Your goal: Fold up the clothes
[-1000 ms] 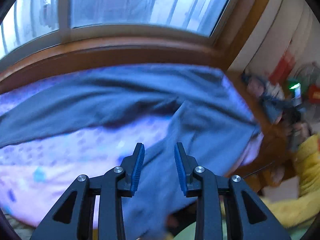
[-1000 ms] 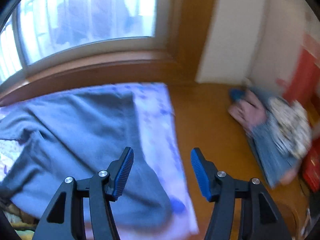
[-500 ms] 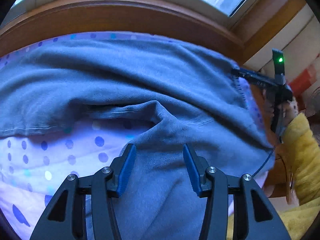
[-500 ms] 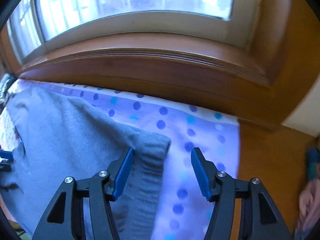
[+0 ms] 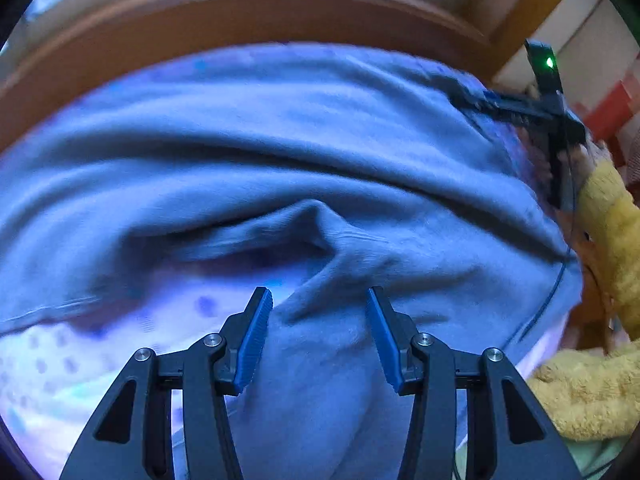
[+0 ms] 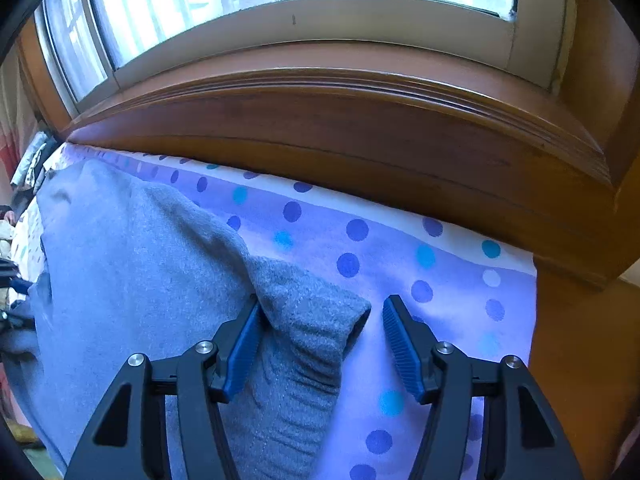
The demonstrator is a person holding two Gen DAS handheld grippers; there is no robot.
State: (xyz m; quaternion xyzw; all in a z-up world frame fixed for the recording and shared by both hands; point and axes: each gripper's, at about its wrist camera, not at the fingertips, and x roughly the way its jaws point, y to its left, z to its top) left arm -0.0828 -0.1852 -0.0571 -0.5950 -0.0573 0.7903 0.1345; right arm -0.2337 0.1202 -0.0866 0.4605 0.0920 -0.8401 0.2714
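- 1 grey-blue garment (image 5: 320,152), spread w/ creases over 1 polka-dot sheet (image 6: 440,280), near side of the wooden window ledge (image 6: 360,120).
- My left gripper (image 5: 320,312): jaws released, wide apart, over a raised fold mid-garment, nothing pinched.
- My right gripper (image 6: 318,316): jaws also spread; 1 ribbed cuff (image 6: 316,320) lies between them, left pad touching the knit, right pad apart (not clamped).
- In left view, far right: right gripper at garment's edge, 1 green light (image 5: 549,63) on it, 1 yellow fuzzy sleeve (image 5: 600,380).
- No readable writing or labels.
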